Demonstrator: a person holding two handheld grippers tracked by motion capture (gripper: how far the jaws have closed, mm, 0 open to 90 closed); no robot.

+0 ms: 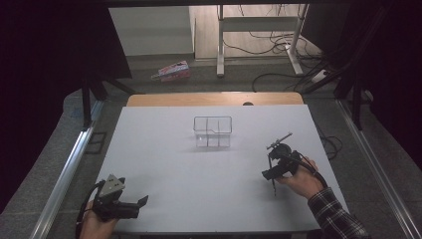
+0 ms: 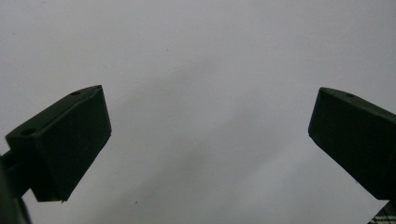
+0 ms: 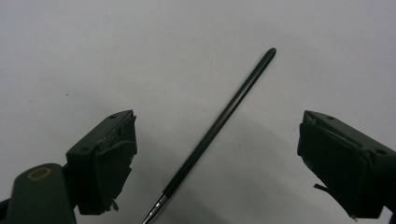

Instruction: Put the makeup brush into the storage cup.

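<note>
So the thing in play was a thin dark pen [image 3: 219, 122], a slim round rod with a rounded tip at one end and a shiny metal bit at the other, lying flat on the matte white counter [image 1: 199, 174]. In the right gripper view it ran diagonally from the bottom centre of the frame up toward the upper right, sitting in the gap between the two chunky black jaws of the right hand-held gripper [image 3: 217, 154], closer to the left jaw but not touching either one. Those jaws stood wide with nothing pinched, and the pads looked a bit scuffed and ragged at the edges. From the high view that hand-held gripper [image 1: 271, 175] was at the lower right of the frame, held by a hand in a plaid sleeve [image 1: 336, 214], with the pen [image 1: 272, 185] showing as a faint dark line below it. The left hand-held gripper [image 1: 142, 201] sat at the bottom left, grey three-cornered plate on top, jaws also spread wide over bare counter [image 2: 201, 93], nothing between them. Up in the middle of the frame stood a small clear plastic organizer [image 1: 213, 131] with dividers inside, well apart from both hands, so nothing was crowding the pen.
</note>
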